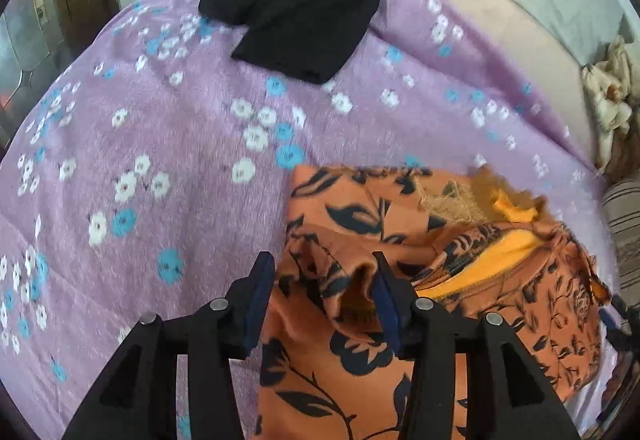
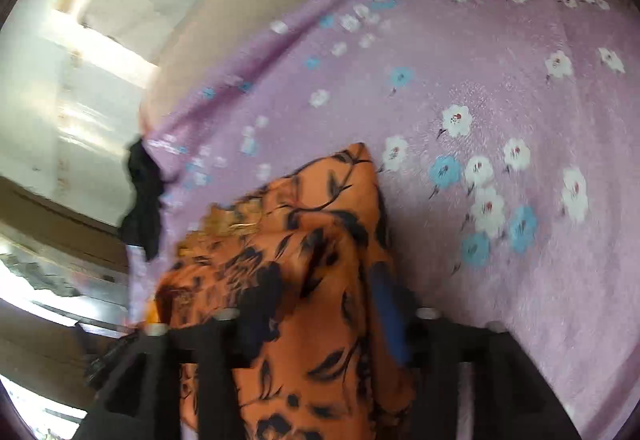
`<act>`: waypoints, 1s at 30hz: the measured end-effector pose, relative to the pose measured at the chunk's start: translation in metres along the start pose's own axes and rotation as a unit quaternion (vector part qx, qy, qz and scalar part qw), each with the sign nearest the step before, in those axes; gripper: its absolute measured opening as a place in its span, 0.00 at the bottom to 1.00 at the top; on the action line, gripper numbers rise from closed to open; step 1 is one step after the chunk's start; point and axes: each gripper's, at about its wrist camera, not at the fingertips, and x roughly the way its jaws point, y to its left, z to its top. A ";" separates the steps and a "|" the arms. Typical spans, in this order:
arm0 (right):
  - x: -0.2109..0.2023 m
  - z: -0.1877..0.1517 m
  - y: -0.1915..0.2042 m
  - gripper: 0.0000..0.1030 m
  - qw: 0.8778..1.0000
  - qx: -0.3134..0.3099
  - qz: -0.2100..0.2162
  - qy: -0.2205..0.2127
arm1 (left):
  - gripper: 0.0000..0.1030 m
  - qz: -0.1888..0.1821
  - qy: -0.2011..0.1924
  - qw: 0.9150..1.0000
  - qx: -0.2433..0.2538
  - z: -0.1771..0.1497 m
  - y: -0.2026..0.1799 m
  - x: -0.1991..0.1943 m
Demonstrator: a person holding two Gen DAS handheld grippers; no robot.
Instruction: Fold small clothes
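Black fingers of the left gripper (image 1: 320, 276) stand apart, jaws open, a raised fold of the orange floral garment (image 1: 360, 320) between the blue pads without being pinched. That garment lies crumpled on the lilac flowered blanket (image 1: 160, 159), toward five o'clock. At twelve o'clock, well apart, sits a black garment (image 1: 296, 7). Cloth drapes across the right gripper (image 2: 320, 304); its jaws stand parted, grip uncertain.
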 end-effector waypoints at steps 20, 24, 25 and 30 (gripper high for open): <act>-0.016 -0.117 -0.014 0.65 0.981 0.188 0.045 -0.007 | 0.70 -0.080 -0.023 0.985 -0.149 -0.135 0.020 -0.053; -0.011 -0.112 -0.016 0.65 0.973 0.226 0.040 -0.028 | 0.75 -0.067 -0.031 0.985 -0.156 -0.133 0.011 -0.045; -0.009 -0.110 -0.017 0.65 0.972 0.232 0.037 -0.031 | 0.75 -0.060 -0.031 0.986 -0.152 -0.131 0.009 -0.043; -0.006 -0.104 -0.014 0.58 0.971 0.236 0.017 -0.042 | 0.77 -0.050 -0.037 0.986 -0.152 -0.127 0.008 -0.040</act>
